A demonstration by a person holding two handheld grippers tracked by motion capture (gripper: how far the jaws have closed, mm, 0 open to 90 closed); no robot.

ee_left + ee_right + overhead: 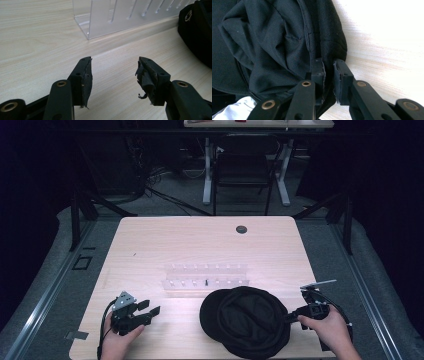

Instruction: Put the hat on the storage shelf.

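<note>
Right hand-held gripper point(329, 66) pinches the black hat point(248, 320) at its 3 o'clock edge; thin fabric may slip free. Left hand-held gripper point(113, 75) gapes empty.

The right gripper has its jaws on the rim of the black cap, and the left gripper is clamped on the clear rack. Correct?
Not quite. The left gripper holds nothing: the left gripper view shows its jaws open over bare table, short of the clear rack. The right gripper is on the black cap.

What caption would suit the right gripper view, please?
Right tool pinching the edge of the black fabric cap on the wooden table.
</note>
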